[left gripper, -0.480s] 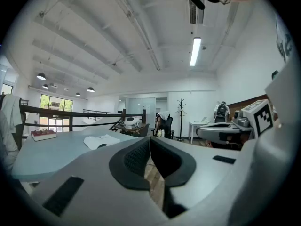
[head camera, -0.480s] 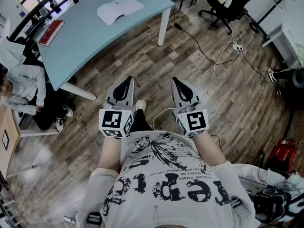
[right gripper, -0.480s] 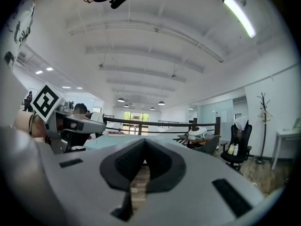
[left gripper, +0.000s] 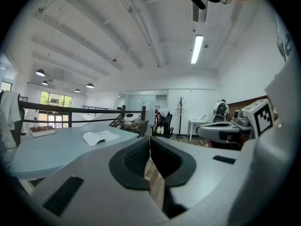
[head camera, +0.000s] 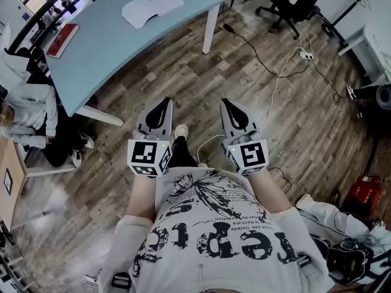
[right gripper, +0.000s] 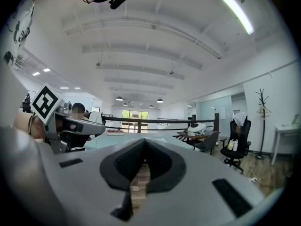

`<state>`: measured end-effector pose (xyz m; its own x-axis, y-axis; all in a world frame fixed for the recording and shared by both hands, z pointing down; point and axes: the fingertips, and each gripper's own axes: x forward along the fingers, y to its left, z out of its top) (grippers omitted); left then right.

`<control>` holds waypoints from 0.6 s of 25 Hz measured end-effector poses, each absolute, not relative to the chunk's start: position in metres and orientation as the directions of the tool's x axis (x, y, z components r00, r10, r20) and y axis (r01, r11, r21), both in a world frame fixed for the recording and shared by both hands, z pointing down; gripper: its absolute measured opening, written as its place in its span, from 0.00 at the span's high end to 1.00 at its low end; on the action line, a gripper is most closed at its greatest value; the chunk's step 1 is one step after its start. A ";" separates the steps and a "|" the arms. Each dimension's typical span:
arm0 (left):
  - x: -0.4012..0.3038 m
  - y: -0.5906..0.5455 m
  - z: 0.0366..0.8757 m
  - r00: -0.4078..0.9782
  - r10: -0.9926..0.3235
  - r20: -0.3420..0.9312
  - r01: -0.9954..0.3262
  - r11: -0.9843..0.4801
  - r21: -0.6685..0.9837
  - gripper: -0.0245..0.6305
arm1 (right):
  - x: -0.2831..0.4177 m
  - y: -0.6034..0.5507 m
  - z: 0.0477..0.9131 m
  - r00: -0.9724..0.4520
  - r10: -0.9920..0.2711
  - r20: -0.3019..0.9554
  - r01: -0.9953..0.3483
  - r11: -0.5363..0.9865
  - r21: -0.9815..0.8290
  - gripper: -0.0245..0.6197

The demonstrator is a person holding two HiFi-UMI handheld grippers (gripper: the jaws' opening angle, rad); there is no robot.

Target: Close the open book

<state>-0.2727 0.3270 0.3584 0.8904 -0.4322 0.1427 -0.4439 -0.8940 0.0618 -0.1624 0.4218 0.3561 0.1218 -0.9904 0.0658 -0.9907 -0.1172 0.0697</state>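
Note:
The open book (head camera: pixel 151 8) lies spread white on the far part of the light blue table (head camera: pixel 116 47); the left gripper view shows the open book (left gripper: pixel 100 136) well ahead. My left gripper (head camera: pixel 162 106) and right gripper (head camera: pixel 228 106) are held side by side in front of my body, above the wooden floor and well short of the table. Both are shut with nothing between the pads. In their own views the left gripper (left gripper: pixel 149 141) and right gripper (right gripper: pixel 143 143) point level across the room.
A red closed book (head camera: pixel 63 40) lies at the table's left end. A person (head camera: pixel 27 115) sits left of the table. An office chair (head camera: pixel 293 2) and floor cables (head camera: pixel 275 72) are at the right. A red object (head camera: pixel 363 194) stands at the lower right.
The table and floor have slid slightly up in the head view. Both grippers keep the same place and stay shut.

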 end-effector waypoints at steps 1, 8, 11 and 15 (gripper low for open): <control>-0.271 0.324 0.361 0.890 -0.430 0.150 -0.443 -0.894 0.066 0.93 | -0.160 0.419 0.357 0.124 -0.990 0.066 -0.991 -0.120 0.062 0.95; -0.244 0.270 0.372 0.897 -0.404 0.179 -0.424 -0.901 0.093 0.93 | -0.131 0.372 0.368 0.168 -0.981 0.096 -0.986 -0.165 0.038 0.95; -0.229 0.230 0.374 0.899 -0.400 0.176 -0.420 -0.902 0.096 0.93 | -0.112 0.334 0.371 0.187 -0.977 0.101 -0.982 -0.186 0.027 0.95; -0.208 0.172 0.373 0.900 -0.400 0.173 -0.420 -0.902 0.098 0.93 | -0.086 0.277 0.368 0.207 -0.973 0.101 -0.978 -0.204 0.034 0.95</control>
<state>-0.2080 0.1718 0.3727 0.9001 -0.4000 0.1725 -0.4198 -0.9023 0.0978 -0.0862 0.2767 0.3683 0.2067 -0.9731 0.1014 -0.9783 -0.2042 0.0340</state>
